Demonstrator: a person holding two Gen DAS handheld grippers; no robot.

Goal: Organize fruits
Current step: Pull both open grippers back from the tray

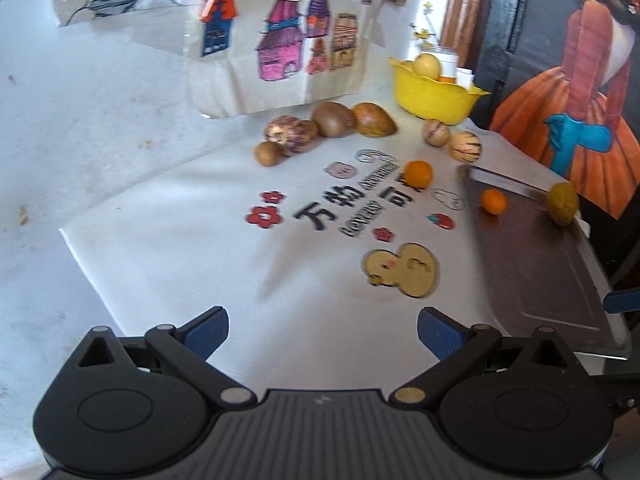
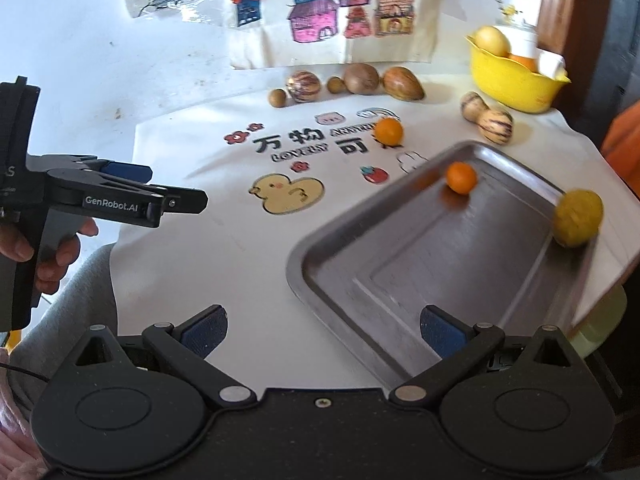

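Both the left gripper and right gripper hang apart and empty at the bottom; two fruits sit in the metal tray at right, so the loose orange at upper centre likely needs grasping next.

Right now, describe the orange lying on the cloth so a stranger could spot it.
Start at the metal tray on the printed cloth. Just beyond its far-left corner, the orange sits on the black printed characters. Its twin lies inside the tray; this one rests on fabric, alone.
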